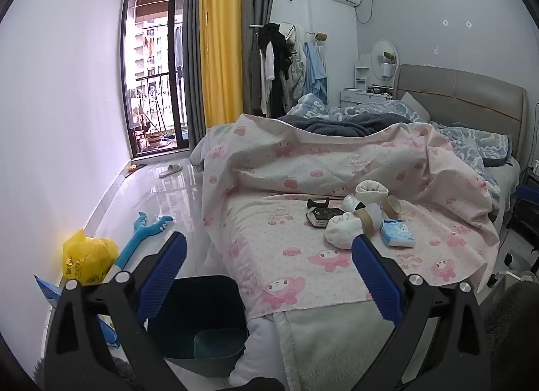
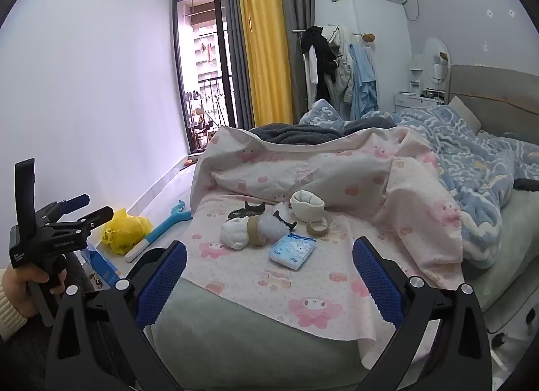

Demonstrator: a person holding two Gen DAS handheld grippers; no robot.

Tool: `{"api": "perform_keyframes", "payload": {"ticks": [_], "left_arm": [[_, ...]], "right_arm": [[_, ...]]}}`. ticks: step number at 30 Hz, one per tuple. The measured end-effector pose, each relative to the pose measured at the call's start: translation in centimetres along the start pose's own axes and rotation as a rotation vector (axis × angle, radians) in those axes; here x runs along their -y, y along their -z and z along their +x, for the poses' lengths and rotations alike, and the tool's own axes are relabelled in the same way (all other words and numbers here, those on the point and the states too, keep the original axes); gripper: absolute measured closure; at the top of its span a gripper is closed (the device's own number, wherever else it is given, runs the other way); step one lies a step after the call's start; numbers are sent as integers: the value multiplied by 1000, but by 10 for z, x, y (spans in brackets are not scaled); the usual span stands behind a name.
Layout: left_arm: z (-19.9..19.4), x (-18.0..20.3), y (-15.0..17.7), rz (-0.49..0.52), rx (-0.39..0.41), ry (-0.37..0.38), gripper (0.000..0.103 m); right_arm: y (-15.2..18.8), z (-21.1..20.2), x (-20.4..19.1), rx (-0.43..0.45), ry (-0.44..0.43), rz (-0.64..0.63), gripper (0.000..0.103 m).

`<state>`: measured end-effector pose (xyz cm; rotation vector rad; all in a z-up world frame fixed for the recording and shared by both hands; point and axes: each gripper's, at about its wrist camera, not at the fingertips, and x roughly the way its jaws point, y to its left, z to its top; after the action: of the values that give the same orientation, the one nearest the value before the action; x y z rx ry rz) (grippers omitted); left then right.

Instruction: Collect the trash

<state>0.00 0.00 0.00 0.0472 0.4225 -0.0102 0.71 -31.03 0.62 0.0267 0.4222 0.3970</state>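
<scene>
A pile of trash lies on the pink-patterned bed sheet (image 2: 303,290): a blue tissue pack (image 2: 292,251) (image 1: 397,232), crumpled white tissue balls (image 2: 235,232) (image 1: 342,230), brown tape rolls (image 2: 316,226) (image 1: 367,221), a white rolled item (image 2: 306,204) and a black item (image 1: 320,214). A dark bin (image 1: 202,317) stands on the floor by the bed's corner. My left gripper (image 1: 269,273) is open and empty, above the bin and bed edge; it also shows at the left of the right wrist view (image 2: 84,209). My right gripper (image 2: 269,273) is open and empty, short of the pile.
A yellow plastic bag (image 1: 89,256) (image 2: 126,229), a blue toy (image 1: 145,232) and a blue packet (image 2: 101,263) lie on the floor by the left wall. A rumpled pink duvet (image 2: 320,172) and blue blanket (image 2: 471,168) rise behind the pile. A slipper (image 1: 170,170) lies near the balcony door.
</scene>
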Motion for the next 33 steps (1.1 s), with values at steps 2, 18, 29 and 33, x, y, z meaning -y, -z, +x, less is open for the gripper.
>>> {"api": "perform_keyframes", "payload": {"ticks": [2, 18, 29, 33], "left_arm": [[0, 0, 0, -2, -6, 1, 3], [0, 0, -1, -8, -10, 3, 3], [0, 0, -1, -7, -9, 4, 3], [0, 0, -1, -8, -9, 4, 3]], "right_arm": [[0, 0, 0, 2, -1, 2, 3], [0, 0, 1, 0, -2, 5, 3], [0, 0, 1, -1, -2, 5, 3], [0, 0, 0, -2, -2, 5, 3]]}}
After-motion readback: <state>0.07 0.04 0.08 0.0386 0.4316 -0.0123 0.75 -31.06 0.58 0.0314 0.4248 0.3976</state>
